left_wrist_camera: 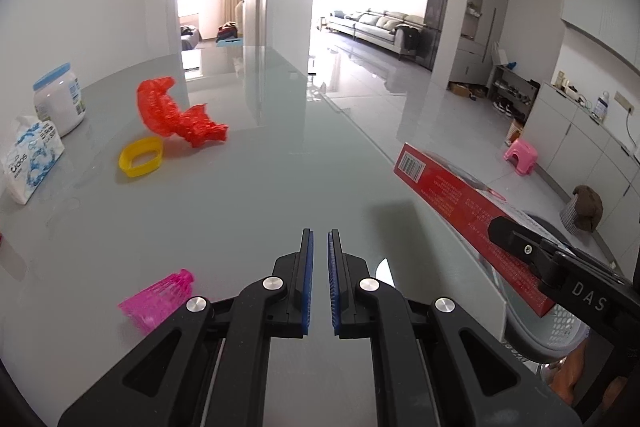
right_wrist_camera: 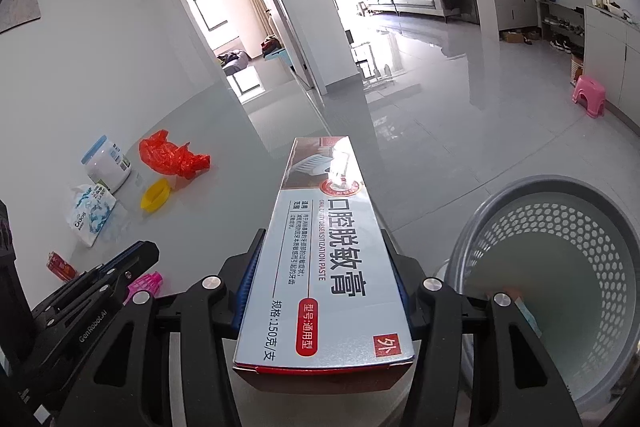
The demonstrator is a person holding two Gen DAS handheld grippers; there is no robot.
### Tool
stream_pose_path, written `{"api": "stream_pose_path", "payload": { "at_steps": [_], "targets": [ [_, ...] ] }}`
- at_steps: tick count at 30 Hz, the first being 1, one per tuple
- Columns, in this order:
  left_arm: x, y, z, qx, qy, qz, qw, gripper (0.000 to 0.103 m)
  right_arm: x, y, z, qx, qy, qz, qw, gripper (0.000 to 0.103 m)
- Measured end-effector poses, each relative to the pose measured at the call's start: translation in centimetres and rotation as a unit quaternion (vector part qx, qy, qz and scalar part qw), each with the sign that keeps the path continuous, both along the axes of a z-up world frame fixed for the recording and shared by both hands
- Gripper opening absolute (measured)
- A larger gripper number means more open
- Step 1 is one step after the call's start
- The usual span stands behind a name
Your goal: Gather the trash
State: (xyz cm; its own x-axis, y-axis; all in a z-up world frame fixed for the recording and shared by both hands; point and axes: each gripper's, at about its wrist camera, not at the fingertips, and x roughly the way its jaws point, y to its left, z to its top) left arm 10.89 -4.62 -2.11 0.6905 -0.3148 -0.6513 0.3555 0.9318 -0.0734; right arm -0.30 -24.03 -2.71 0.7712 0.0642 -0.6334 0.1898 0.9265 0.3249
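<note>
We have the right gripper clamped on the long toothpaste box, pads on both long sides, box running up the centre of the right wrist view. Grey perforated basket sits lower right of it, just beside the gripper. Left gripper is closed with nothing between the pads, low centre in its own view above the grey worktop. Pink mesh scrap lies just left of it. Red bag and yellow lid sit further off, upper left, beside a white jar and tissue pack.
</note>
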Motion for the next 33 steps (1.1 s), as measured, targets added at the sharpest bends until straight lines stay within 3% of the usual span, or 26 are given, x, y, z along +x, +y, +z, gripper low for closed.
{"api": "stream_pose_path", "payload": {
  "at_steps": [10,19,20,21,22,24,26,29,33],
  "targets": [
    [-1.5,-5.1,-0.1,-0.002,0.005,-0.061,0.9981,0.008,-3.7,-4.5,0.8,0.000,-0.009,-0.051,0.999,0.051],
    [-0.7,-0.4,0.2,0.015,0.015,-0.021,0.9995,0.012,-3.6,-4.0,0.8,0.007,-0.013,-0.040,0.999,0.051],
    [-0.6,0.3,0.2,0.020,0.015,-0.013,0.9996,0.015,-3.5,-3.8,0.8,0.007,-0.013,-0.037,0.999,0.051],
    [-0.5,1.2,0.2,0.025,0.014,-0.003,0.9996,0.026,-3.3,-3.6,0.8,0.008,-0.013,-0.033,0.999,0.051],
    [-0.3,2.3,0.3,0.030,0.012,0.009,0.9994,0.044,-3.2,-3.3,0.7,0.009,-0.012,-0.029,0.999,0.051],
    [-0.1,4.3,0.5,0.034,0.004,0.031,0.9989,0.068,-2.8,-2.8,0.6,0.009,-0.011,-0.023,1.000,0.051],
    [0.2,6.2,0.8,0.041,0.000,0.048,0.9980,0.070,-2.5,-2.3,0.5,0.007,-0.009,-0.018,1.000,0.051],
    [0.8,8.0,0.7,0.053,0.012,0.053,0.9971,0.082,-2.1,-1.7,0.4,0.005,-0.004,-0.012,1.000,0.051],
    [1.5,9.0,0.1,0.076,0.032,0.037,0.9959,0.084,-1.4,-1.0,0.3,0.000,0.000,-0.009,1.000,0.051]
  ]
}}
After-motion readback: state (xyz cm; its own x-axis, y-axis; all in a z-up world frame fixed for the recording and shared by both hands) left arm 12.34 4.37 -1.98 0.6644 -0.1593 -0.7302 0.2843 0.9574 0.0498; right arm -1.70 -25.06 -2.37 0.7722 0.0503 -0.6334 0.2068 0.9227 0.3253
